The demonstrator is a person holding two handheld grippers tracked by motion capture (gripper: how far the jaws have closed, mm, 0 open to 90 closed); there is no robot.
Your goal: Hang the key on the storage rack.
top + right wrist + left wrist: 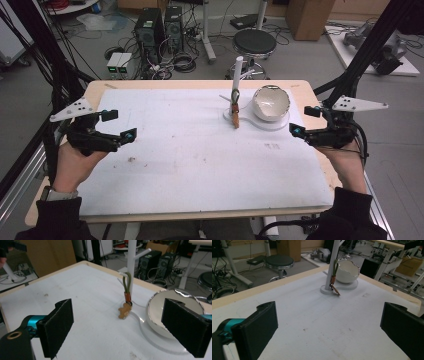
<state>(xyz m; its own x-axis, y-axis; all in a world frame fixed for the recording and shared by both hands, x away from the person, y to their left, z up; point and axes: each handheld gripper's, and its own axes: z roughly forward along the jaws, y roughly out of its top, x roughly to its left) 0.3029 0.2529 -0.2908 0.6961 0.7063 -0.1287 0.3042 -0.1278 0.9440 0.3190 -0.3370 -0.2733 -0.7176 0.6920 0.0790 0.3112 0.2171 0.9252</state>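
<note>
we see the right claw (299, 120) held at the right edge of the table (200, 165) with its jaws standing wide apart; nothing lies between them and they touch nothing. the left claw (123, 125) is held at the left edge of the table, its jaws also wide apart and empty. the nearest work items stand at the far right of the table: a white post stand (237, 85) with a keychain (235, 107) hung from its peg by an olive loop, the small brown figure at the keychain's lower end resting on the stand's base, and a white bowl (271, 103) just beside the post on the same base. in the right gripper view, we see the keychain (126, 303) ahead, between the two jaws and apart from them, with the bowl (160, 317) partly behind the right-hand jaw. in the left gripper view, the stand (333, 265) and bowl (347, 271) are well apart from the jaws.
</note>
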